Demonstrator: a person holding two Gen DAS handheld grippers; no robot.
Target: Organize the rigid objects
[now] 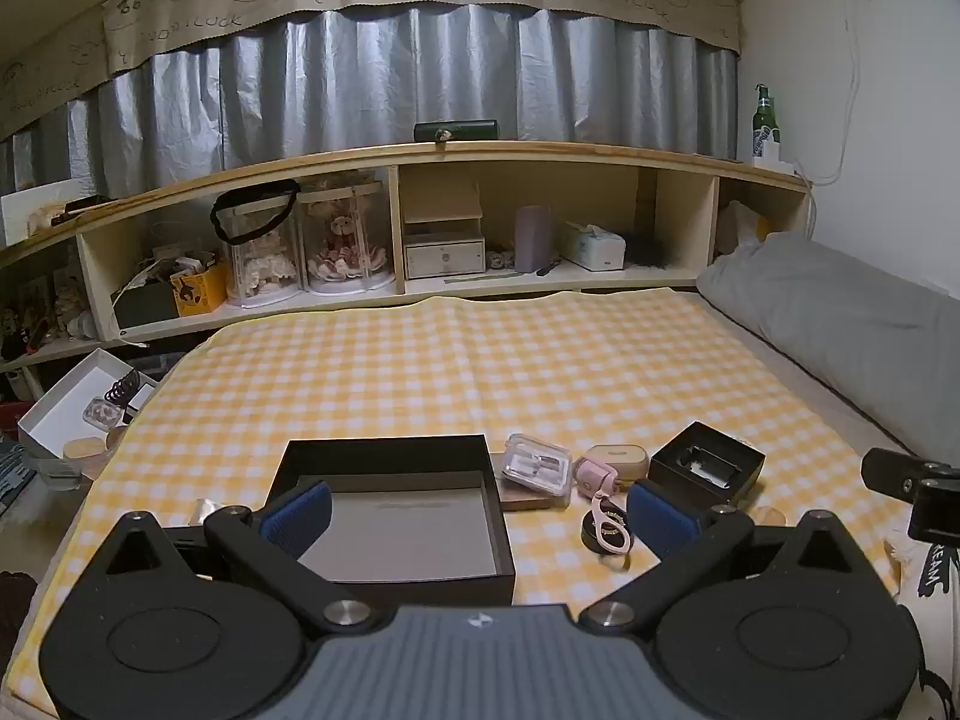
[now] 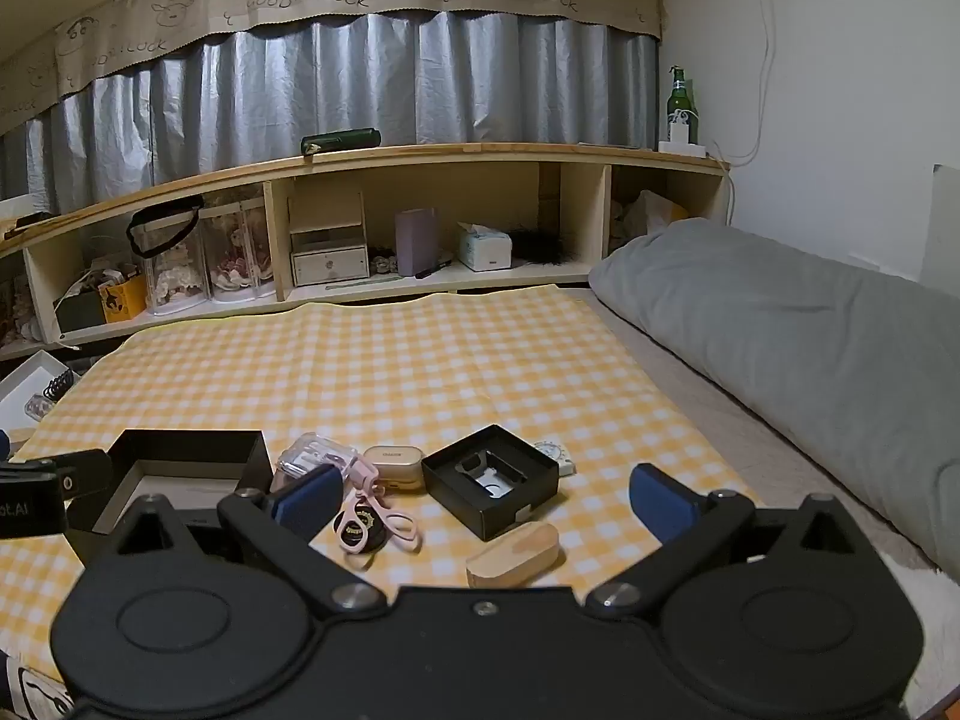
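Presently, the large black box sits open on the yellow checked cloth of the bed, nothing inside it. Just beside its right wall lie a clear plastic case, a beige case, a pink clip on a round black tin, and a small black box. A wooden block lies nearest the camera. Left tongs stand wide apart above the large box, holding nothing. Right tongs likewise gape, unladen, over the small items.
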